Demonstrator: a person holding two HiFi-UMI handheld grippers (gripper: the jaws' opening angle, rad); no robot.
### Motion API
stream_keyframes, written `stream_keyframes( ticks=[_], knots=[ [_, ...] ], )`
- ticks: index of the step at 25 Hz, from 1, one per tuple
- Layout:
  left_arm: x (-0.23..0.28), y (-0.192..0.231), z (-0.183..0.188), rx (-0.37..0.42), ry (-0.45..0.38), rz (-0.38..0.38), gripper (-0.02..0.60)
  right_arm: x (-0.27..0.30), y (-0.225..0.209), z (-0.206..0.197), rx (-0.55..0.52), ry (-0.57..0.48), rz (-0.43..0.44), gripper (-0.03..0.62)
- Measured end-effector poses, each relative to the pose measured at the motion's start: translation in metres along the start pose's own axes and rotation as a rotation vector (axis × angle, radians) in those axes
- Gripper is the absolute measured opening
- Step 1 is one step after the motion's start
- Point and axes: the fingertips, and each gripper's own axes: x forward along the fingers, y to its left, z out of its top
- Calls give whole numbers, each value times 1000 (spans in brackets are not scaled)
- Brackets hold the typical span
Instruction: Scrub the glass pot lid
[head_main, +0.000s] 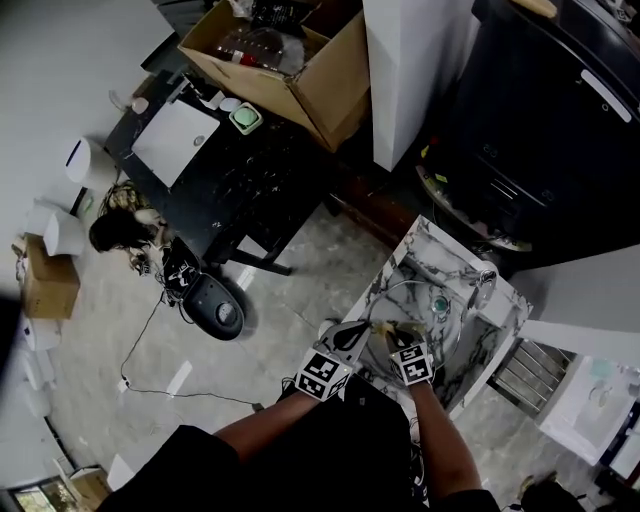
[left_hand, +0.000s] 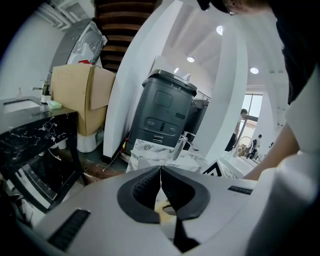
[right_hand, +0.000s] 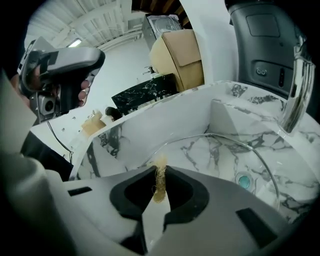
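Note:
The glass pot lid (head_main: 421, 298) rests in the small marble sink (head_main: 405, 258); in the right gripper view its thin rim (right_hand: 220, 138) arcs across the basin just beyond my jaws. My right gripper (right_hand: 160, 172) is shut on a yellowish scrub sponge (right_hand: 160, 186) that touches the lid's near edge. My left gripper (left_hand: 160, 172) is shut with nothing visible between its jaws. In the head view the left gripper (head_main: 358, 333) and the right gripper (head_main: 392, 332) sit side by side at the sink's near edge. A teal round piece (right_hand: 243, 181) shows through the glass.
A chrome faucet (head_main: 485, 278) (right_hand: 295, 90) stands at the sink's far corner. Behind it is a large dark bin (head_main: 540, 130) (left_hand: 162, 112). A cardboard box (head_main: 290, 60) sits on a black marble-topped table (head_main: 230, 170) to the left. Cables lie on the floor.

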Motion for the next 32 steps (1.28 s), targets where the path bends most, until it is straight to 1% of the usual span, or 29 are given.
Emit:
stream_keyframes(
  ticks=[3,7,14,17,21,25,32],
  knots=[
    [4,0,0,0,0,-16,17,10,-5,-5,-8,16,-10,61],
    [6,2,-5,-50,6,-34,17,16,-10,-9,-11,32,-37,61],
    [4,9,-1,-31,11,-43,17,27,-20,-8,-35,50,-116,61],
    [7,7,3,-20,10,-64,17,29,-26,-10,-12,64,-141,61],
    [10,5,8,-34,0,-107,17,34,-34,-11,42,69,-150,61],
    [10,4,5,-26,12,-96,17,31,-44,-5,93,56,-168,61],
    [12,3,0,-28,26,-86,17,36,-54,1,105,44,-162,61]
  ],
)
